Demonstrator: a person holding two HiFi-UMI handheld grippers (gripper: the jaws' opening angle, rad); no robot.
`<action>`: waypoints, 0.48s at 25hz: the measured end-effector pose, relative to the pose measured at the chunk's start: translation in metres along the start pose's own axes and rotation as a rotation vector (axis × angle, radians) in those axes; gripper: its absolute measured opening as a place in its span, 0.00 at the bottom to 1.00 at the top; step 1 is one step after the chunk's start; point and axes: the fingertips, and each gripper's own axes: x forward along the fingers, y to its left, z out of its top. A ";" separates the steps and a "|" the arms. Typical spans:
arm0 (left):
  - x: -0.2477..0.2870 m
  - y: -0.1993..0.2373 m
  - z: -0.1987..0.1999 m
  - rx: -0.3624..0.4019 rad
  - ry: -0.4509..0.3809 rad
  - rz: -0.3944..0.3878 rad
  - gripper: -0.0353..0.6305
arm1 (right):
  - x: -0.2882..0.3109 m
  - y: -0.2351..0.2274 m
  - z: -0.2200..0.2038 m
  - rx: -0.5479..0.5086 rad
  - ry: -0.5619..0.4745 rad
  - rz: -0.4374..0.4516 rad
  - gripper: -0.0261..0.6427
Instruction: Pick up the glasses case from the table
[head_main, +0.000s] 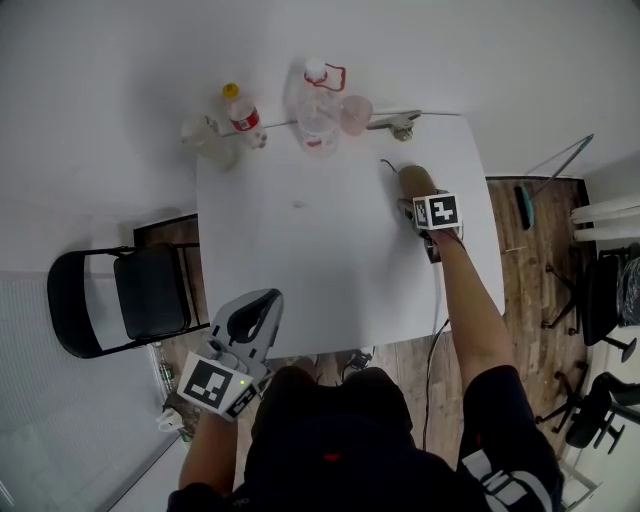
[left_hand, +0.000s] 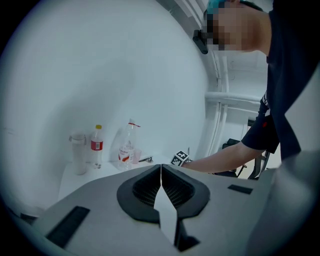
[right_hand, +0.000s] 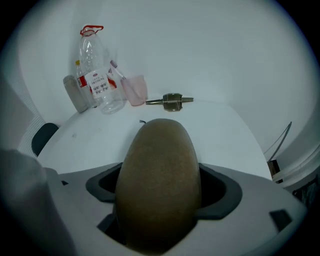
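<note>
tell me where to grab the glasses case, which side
Grip the glasses case across its narrow middle, one jaw on each long side, coming from above over its near end. It lies flat on the table, a long rounded oval, likely too long to span endwise. The right gripper straddles it, jaws open.

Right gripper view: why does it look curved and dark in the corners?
Right gripper view: the wide lens bows the table edge and blacks out corners, and the close glasses case looks soft. Left gripper view: same dark ring, dimmer, bluish. Head view: even light.

Left tool (head_main: 262, 303) closed; right tool (head_main: 418, 192) jaws apart.
</note>
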 end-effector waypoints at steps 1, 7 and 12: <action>-0.002 0.002 -0.002 -0.002 0.001 0.003 0.09 | 0.002 0.000 -0.001 0.006 0.006 0.001 0.65; -0.006 0.006 0.001 -0.008 0.000 0.003 0.09 | -0.018 -0.003 0.009 0.019 -0.079 -0.033 0.65; -0.001 -0.007 0.014 0.006 -0.032 -0.037 0.09 | -0.085 0.016 0.025 0.035 -0.267 0.034 0.65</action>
